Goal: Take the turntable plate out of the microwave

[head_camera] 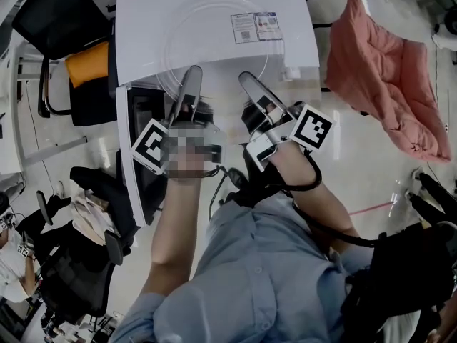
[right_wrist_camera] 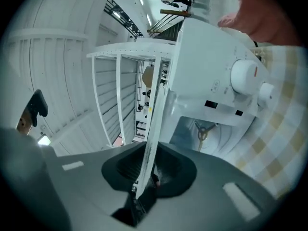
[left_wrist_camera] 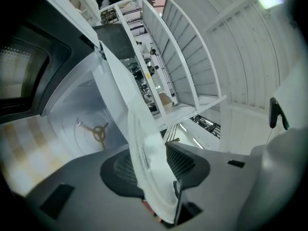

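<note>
The clear glass turntable plate (head_camera: 207, 41) hangs in front of the white microwave (head_camera: 157, 13), with both grippers at its near rim. In the right gripper view the plate (right_wrist_camera: 154, 114) stands edge-on, and my right gripper (right_wrist_camera: 147, 170) is shut on its rim. In the left gripper view the plate (left_wrist_camera: 144, 143) passes tilted between the jaws of my left gripper (left_wrist_camera: 154, 165), which stand wide apart and do not pinch it. From above, the left gripper (head_camera: 191, 81) and right gripper (head_camera: 250, 84) reach side by side toward the microwave. The bare roller ring (left_wrist_camera: 98, 129) lies inside the cavity.
The microwave door (head_camera: 139, 156) hangs open at the left. Its knobs (right_wrist_camera: 245, 76) are on the right of the front, over a chequered cloth (right_wrist_camera: 279, 143). A pink blanket (head_camera: 385, 84) lies at the right, a chair with an orange cushion (head_camera: 86, 63) at the left, and office chairs (head_camera: 86, 263) lower left.
</note>
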The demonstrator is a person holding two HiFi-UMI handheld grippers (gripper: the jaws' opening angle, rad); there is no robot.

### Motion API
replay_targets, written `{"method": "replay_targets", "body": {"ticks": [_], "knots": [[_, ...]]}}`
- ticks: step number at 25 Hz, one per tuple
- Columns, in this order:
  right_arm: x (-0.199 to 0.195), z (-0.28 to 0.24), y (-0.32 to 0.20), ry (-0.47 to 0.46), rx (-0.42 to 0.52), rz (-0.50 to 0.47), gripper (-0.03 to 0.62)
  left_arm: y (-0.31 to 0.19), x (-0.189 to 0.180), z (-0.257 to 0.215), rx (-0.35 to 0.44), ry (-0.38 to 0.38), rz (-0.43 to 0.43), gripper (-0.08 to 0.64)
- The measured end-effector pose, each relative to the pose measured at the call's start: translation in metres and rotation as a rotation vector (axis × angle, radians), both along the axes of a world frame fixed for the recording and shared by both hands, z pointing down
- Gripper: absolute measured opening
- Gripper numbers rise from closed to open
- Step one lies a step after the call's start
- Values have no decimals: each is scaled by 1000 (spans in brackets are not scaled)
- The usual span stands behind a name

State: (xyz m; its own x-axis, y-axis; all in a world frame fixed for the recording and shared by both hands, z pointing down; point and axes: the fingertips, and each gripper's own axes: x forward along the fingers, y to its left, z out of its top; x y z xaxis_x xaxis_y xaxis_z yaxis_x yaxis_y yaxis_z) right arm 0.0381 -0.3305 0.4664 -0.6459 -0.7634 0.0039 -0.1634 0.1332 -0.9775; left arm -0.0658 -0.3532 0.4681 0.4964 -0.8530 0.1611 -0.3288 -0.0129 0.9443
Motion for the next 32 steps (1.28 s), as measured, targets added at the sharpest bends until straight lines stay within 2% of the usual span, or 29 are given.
{"method": "replay_targets", "body": {"ticks": [4,8,9,10,11,13,16,21,24,25,26,27,29,32], "knots": [[-1,1,-14,-34,-16,14,46,-12,5,0,6,-13,17,154],[-5,-1,-21,-27,-1,10,54,-1,-1,4,-3,-42,23,152],[-6,-3,-21,-25,10,7,65,4,-4,4,-2,-59,22,153],[-6,-5,-21,-23,22,3,103,9,-7,5,2,-81,25,156],[-7,-7,-20,-18,32,0,145,14,-8,4,13,-110,34,157],[-6,-9,-17,0,45,-7,177,22,-8,0,58,-186,71,160],[-5,-9,-5,46,58,-26,196,36,-7,-10,130,-314,132,163],[2,0,32,130,37,-84,215,62,-6,-17,191,-485,200,163],[3,1,53,234,41,-138,215,76,-7,-15,197,-572,222,163],[2,1,58,297,45,-163,190,80,-6,-12,190,-599,231,154],[1,2,61,379,48,-192,96,82,-4,-9,182,-628,247,111],[0,4,63,471,49,-223,1,84,0,-7,176,-657,269,15],[-4,6,64,631,54,-283,2,85,10,-7,180,-700,321,6],[-9,3,59,734,52,-337,2,79,25,-12,185,-713,374,6]]}}
